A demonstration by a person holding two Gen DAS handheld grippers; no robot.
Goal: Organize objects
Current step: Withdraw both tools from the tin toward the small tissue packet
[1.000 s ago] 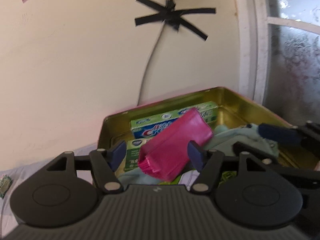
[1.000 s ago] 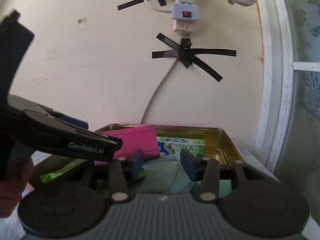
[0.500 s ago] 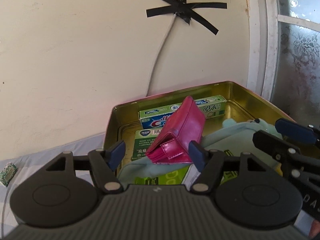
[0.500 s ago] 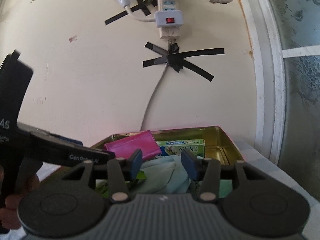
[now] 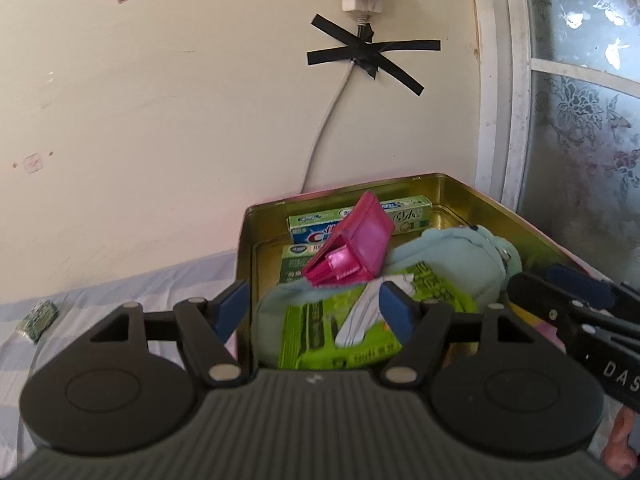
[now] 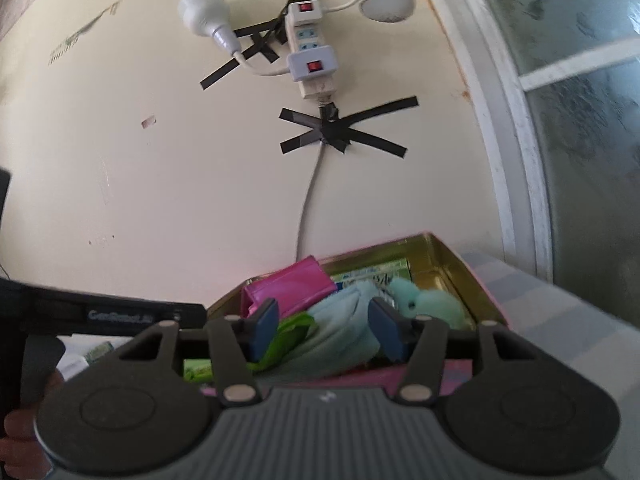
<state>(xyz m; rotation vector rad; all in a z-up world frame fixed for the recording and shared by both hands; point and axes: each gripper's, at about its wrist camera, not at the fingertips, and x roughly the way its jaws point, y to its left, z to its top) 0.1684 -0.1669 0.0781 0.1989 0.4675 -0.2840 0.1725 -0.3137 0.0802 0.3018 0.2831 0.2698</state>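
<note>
My left gripper (image 5: 312,312) and right gripper (image 6: 324,330), fingers apart, just opening, empty; pink wallet (image 5: 352,252) tilted in gold tin (image 5: 496,208), long axis toward the wall.

Gold metal tin (image 5: 460,190) crowded: tilted pink wallet (image 5: 356,244), mint fabric pouch (image 5: 452,260), green packet (image 5: 340,332) fill centre. Bare floor only at frame's right-back corner (image 5: 448,216). Striped cloth (image 5: 132,292) lower left is free.

Both hand-held grippers (image 5: 312,308) (image 6: 322,330) empty, jaws just opening.

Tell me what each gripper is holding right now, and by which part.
Nothing. The left gripper and right gripper are both open and empty.
</note>
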